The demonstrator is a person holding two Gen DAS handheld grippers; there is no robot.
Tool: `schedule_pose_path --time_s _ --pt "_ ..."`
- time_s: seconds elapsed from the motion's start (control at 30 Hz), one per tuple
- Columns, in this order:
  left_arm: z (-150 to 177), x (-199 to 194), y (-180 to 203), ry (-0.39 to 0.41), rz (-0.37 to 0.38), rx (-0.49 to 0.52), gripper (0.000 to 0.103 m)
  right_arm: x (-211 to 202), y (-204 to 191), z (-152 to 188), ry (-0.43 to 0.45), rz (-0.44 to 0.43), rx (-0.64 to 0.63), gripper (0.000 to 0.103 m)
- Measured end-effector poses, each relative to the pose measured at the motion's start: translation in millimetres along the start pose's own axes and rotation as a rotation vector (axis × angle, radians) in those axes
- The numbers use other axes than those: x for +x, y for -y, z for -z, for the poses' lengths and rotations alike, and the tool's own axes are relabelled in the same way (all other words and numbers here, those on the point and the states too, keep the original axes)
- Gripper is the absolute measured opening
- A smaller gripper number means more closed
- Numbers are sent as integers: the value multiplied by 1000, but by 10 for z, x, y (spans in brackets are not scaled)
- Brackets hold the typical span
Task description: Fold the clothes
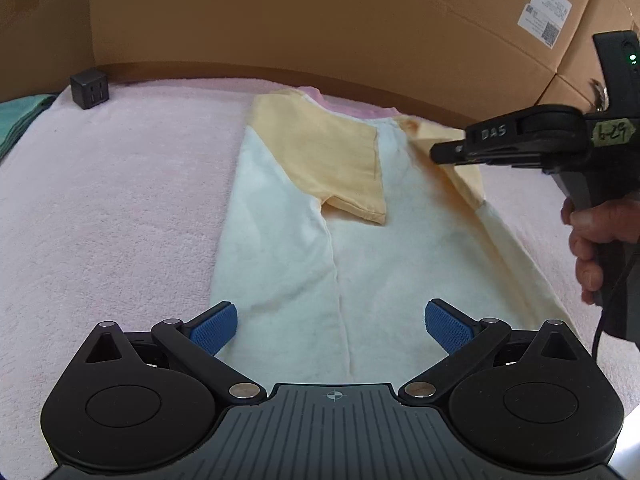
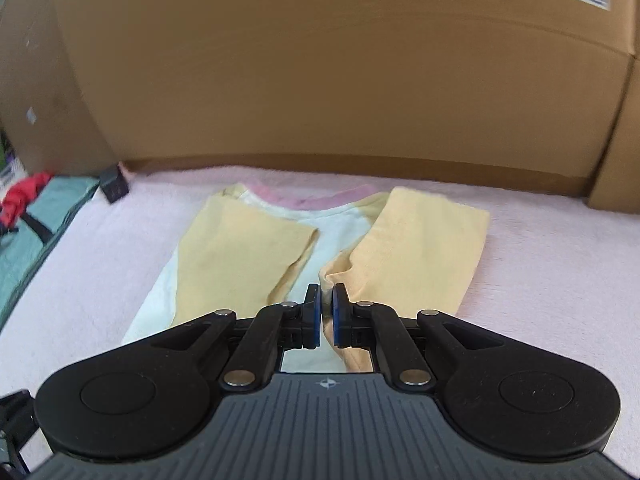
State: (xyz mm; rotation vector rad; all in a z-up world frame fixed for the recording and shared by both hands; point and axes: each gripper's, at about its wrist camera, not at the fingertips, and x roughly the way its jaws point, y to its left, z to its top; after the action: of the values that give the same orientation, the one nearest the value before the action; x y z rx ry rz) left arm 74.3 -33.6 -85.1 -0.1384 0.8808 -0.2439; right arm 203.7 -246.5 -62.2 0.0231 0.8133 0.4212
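Observation:
A white T-shirt [image 1: 360, 248] with yellow sleeves and a pink collar lies flat on a pink towel [image 1: 100, 200]. Its left sleeve [image 1: 320, 152] is folded in over the body. In the right wrist view the shirt [image 2: 320, 228] shows both sleeves turned toward the middle. My right gripper [image 2: 327, 308] is shut on yellow fabric at the right sleeve [image 2: 424, 248]. The left wrist view shows the right gripper [image 1: 440, 155] holding that sleeve lifted off the towel. My left gripper [image 1: 331, 326] is open above the shirt's lower part, with nothing between its blue pads [image 1: 216, 328].
Large cardboard boxes [image 1: 280, 12] wall off the far edge of the towel. A black cube plug [image 1: 90, 89] sits at the back left. Teal cloth [image 2: 36, 232] and a red item [image 2: 24, 196] lie off the left side. A person's hand [image 1: 592, 240] grips the right handle.

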Motion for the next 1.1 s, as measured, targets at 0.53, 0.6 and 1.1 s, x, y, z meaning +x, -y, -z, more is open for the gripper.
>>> schedule_pose_path --time_s 0.53,0.6,1.1 --pt "-51 46 63 -3 21 56 103 -992 334 599 75 -168 144 62" --pt "-35 52 113 -14 32 56 103 -1269 497 869 84 -155 189 62" --pt "-87 198 863 -122 158 226 103 -1583 807 2055 62 -176 368 38"
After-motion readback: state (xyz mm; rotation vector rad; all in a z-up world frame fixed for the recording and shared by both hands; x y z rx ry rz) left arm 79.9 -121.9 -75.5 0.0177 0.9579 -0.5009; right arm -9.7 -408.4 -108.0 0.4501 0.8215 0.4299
